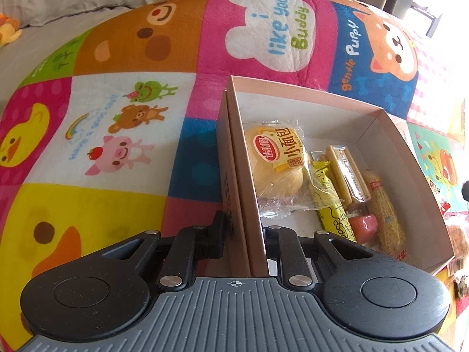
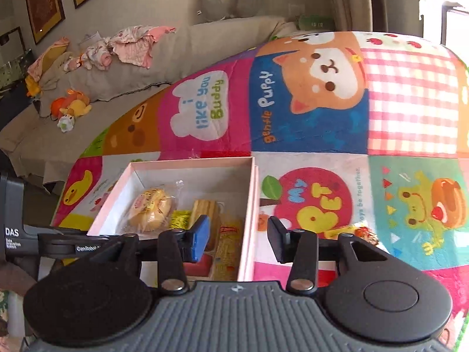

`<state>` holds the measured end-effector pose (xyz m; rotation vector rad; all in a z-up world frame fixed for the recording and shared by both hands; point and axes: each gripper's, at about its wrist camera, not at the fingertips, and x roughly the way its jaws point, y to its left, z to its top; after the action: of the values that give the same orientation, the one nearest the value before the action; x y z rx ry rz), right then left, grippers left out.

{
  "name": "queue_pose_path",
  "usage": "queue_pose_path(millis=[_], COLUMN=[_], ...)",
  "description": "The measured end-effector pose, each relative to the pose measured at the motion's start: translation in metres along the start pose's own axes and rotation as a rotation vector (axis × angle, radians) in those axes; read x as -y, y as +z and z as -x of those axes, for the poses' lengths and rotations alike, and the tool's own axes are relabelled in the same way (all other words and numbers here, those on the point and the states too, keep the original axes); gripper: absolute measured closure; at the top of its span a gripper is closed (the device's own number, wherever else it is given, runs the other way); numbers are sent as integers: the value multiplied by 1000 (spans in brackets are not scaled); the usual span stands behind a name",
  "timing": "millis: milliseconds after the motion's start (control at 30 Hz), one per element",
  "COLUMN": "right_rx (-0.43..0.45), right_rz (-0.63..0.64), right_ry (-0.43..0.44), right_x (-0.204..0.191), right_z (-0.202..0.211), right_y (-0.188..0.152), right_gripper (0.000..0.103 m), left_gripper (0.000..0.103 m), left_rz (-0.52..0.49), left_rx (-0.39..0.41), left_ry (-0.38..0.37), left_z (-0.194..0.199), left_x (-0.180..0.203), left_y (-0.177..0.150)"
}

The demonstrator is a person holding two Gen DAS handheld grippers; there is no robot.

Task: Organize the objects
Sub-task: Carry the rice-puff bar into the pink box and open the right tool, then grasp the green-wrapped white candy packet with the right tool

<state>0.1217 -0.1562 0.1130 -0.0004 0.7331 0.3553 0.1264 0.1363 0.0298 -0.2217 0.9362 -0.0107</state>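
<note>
The left tool is clamped on the near left wall of a pink cardboard box, one finger outside the wall and one inside. The right tool hangs open and empty above the box's right wall, its blue-padded finger over the inside and the other finger outside. The box sits on a colourful cartoon blanket. Inside the box lie a wrapped bun nearest the left wall, then a yellow cheese snack packet, a clear pack of biscuit sticks, a red jelly cup and a corn-shaped snack. Packing looks well along. Just right of the box, a small yellow snack packet lies on the blanket, probably still to go in.
</note>
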Motion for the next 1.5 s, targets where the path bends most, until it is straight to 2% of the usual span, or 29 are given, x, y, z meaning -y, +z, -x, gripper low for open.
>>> queue_pose_path(millis=[133, 167, 233, 300, 467, 700, 867, 1167, 1267, 1400, 1433, 1467, 1500], right_rx=[34, 37, 26, -6, -60, -77, -74, -48, -7, 39, 46, 44, 27], right_rz=[40, 51, 72, 88, 81, 55, 83, 25, 2, -142, -182, -217, -237], right_ry=[-144, -177, -240, -270, -269, -267, -312, -302, -280, -290, -315, -351, -399], right_x=[29, 35, 48, 58, 69, 72, 73, 93, 102, 129, 138, 147, 155], right_z=[28, 34, 47, 53, 57, 50, 51, 59, 71, 83, 83, 82, 79], right_y=[-26, -32, -49, -65, -95, -119, -141, -140, -135, -125, -123, -121, -120], right_gripper=[44, 38, 31, 29, 22, 19, 17, 15, 9, 10, 15, 26, 33], left_gripper=[85, 86, 86, 86, 87, 87, 87, 87, 87, 86, 86, 86, 86], left_rz=[-16, -25, -45, -57, -67, -79, -78, -72, -72, -70, -69, -68, -67], left_rx=[5, 7, 12, 14, 12, 5, 3, 2, 2, 3, 3, 3, 3], left_ry=[13, 18, 26, 31, 39, 40, 41, 38, 37, 35, 34, 34, 34], left_z=[0, 0, 0, 0, 1, 4, 4, 4, 4, 4, 4, 3, 3], left_x=[3, 4, 7, 8, 10, 11, 11, 12, 12, 11, 11, 11, 11], left_y=[-1, -1, -2, -3, -4, -8, -7, -6, -6, -6, -6, -6, -6])
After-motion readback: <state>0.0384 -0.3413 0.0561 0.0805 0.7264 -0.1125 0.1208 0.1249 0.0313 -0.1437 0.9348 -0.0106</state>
